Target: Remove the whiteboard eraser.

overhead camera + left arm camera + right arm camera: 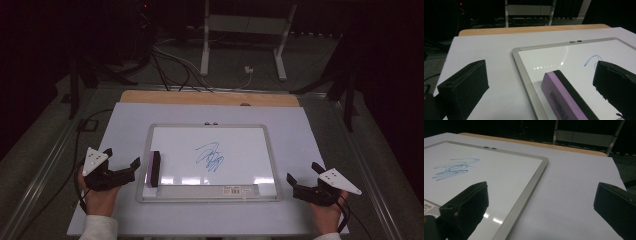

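The surface (100,200) carries a whiteboard (210,197) lying flat at its centre, long side running left to right across the person's front. A blue scribble (211,156) sits near the middle of the board. An eraser (153,169) lies on the board's left end, just inside the frame, purple body with a dark felt side.

The key relation is the eraser's long axis: it runs front to back, parallel to the board's short left edge, so its two long faces look left and right.

The left tongs (122,167) sit on the surface just beside the board's left edge, close to the eraser and pointing toward it. Their jaws stand wide apart and hold nothing. In the left gripper view the eraser (566,97) lies ahead and between the two jaws, slightly toward the right-hand one, its length running nearly along the view's line of sight. Judgement: the jaws already straddle the narrow width, so a short forward push and a close should take it across the long faces, with no need to turn the wrist.

The right tongs (303,176) rest off the board's right edge, also wide and holding nothing, well apart from the eraser with the whole board between. In the right gripper view the scribble (454,168) is off to the left, nearer than the eraser.

Judgement: the left hand (97,197) is the clear pick for the eraser; the scribble lies to the eraser's right, so the wipe goes rightward.
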Demonstrator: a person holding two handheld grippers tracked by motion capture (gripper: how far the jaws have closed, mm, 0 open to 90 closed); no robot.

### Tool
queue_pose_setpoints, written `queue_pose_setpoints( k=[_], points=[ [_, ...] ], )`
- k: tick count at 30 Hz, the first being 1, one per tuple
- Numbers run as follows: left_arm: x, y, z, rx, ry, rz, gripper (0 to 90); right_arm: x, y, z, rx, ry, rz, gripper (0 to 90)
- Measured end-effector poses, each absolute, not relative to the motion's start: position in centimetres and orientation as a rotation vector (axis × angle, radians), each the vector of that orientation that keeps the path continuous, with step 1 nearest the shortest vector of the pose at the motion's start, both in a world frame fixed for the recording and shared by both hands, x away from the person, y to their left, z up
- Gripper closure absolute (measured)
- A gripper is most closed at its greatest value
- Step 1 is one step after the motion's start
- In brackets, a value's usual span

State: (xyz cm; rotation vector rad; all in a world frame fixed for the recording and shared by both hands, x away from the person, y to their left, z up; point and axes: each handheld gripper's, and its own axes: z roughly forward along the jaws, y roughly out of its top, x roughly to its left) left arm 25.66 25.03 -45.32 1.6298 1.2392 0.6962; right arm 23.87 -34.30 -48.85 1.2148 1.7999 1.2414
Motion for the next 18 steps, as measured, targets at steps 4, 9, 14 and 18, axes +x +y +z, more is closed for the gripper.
queue_pose_setpoints(
  k=[4,9,14,18],
  points=[
    [26.0,24.6,-45.3,1.641,1.231,0.686,0.8,23.9,-34.4,-48.9,1.219,1.803,1.238,0.3],
    [26.4,24.1,-45.4,1.653,1.229,0.671,0.8,23.9,-34.4,-48.9,1.22,1.799,1.241,0.3],
    [26.7,23.9,-45.5,1.665,1.229,0.662,0.8,23.9,-34.4,-48.9,1.225,1.803,1.238,0.3],
    [26.9,23.6,-45.7,1.685,1.236,0.649,0.8,23.9,-34.4,-48.9,1.226,1.805,1.239,0.3]
  ],
)
